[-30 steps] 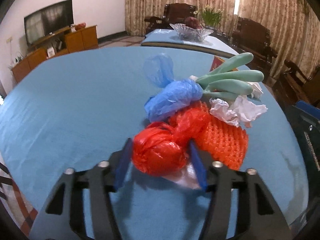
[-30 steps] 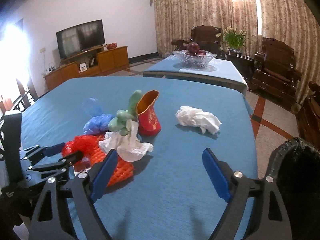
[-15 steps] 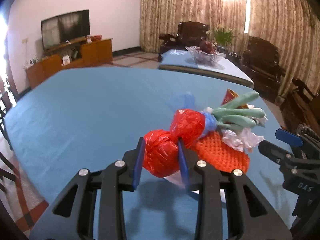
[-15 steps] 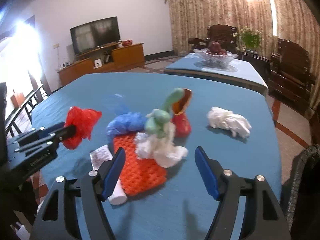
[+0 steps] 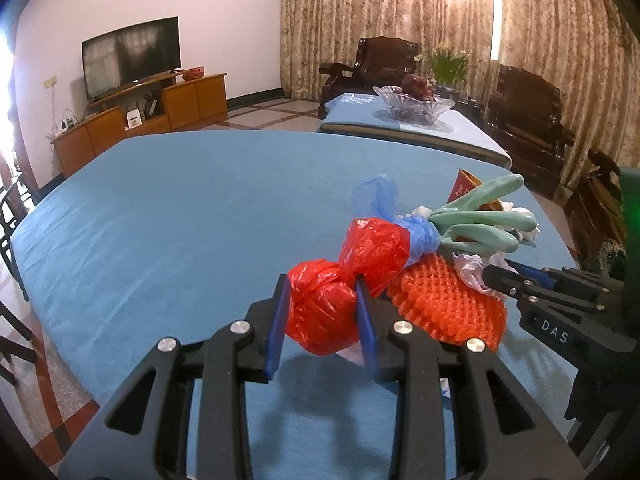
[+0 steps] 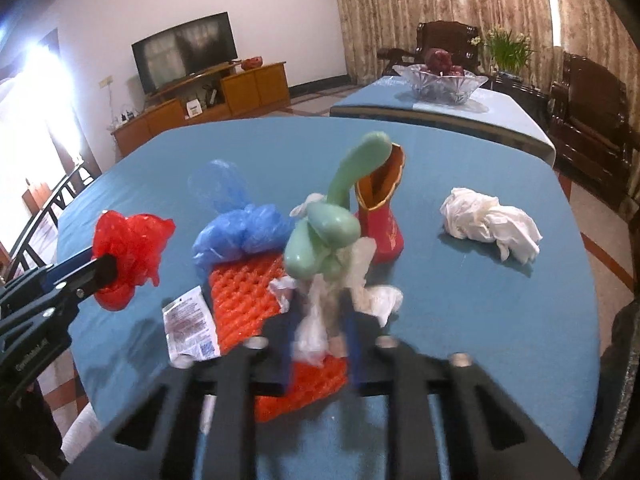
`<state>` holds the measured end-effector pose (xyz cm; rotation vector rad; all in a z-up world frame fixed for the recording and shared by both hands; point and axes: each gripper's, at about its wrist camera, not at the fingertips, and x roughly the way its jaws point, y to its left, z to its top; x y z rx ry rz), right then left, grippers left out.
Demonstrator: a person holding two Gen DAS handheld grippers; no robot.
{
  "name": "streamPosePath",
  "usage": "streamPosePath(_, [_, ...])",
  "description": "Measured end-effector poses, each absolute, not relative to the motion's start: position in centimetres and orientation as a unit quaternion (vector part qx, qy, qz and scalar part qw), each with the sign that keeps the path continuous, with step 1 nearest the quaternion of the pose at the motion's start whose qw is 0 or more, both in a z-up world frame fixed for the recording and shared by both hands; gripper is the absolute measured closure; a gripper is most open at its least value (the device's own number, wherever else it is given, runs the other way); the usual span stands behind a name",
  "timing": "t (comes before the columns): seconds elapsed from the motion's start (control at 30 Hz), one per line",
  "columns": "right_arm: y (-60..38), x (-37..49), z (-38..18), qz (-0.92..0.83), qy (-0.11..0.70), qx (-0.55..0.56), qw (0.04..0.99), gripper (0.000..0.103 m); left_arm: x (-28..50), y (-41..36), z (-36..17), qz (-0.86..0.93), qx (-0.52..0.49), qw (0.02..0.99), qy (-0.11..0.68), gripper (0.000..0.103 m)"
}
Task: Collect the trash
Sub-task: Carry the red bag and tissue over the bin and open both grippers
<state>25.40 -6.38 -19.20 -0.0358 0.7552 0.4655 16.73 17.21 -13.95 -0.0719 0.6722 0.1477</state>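
Note:
My left gripper [image 5: 322,304] is shut on a red plastic bag [image 5: 324,308] and holds it above the blue table; the bag also shows in the right wrist view [image 6: 128,248]. My right gripper [image 6: 320,340] is shut on crumpled white tissue [image 6: 316,328] under the green rubber glove [image 6: 324,236]. Beneath lie an orange foam net [image 6: 248,296], a blue plastic bag [image 6: 240,232], a red paper cup [image 6: 380,216] and a white sachet [image 6: 188,328]. Another tissue wad [image 6: 488,228] lies apart to the right.
The blue table [image 5: 180,220] drops off at its left and near edges. A second table with a glass fruit bowl [image 5: 416,100] stands behind. A TV cabinet [image 5: 140,120] is far left, dark wooden chairs [image 5: 528,120] far right. A black bin rim [image 6: 624,360] sits at right.
My right gripper moved forward over the pile and closed on the white tissue. My left gripper stayed shut on the red bag and lifted it slightly higher.

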Motion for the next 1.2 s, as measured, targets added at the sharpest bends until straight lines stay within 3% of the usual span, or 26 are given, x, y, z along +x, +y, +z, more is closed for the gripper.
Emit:
streamPosePath(0.57, [-11.4, 20.7, -13.9, 0.22, 0.322, -0.013, 0.921, 0.094, 16.2, 12.8, -11.1, 0.038, -0.026, 0.949, 0.313, 0.073])
streamPosePath(1.2, [-22.2, 15.9, -9.4, 0.135, 0.273, 0.014, 0.952, 0.094, 16.1, 0.4, -8.7, -0.076, 0.001, 0.952, 0.296, 0.073])
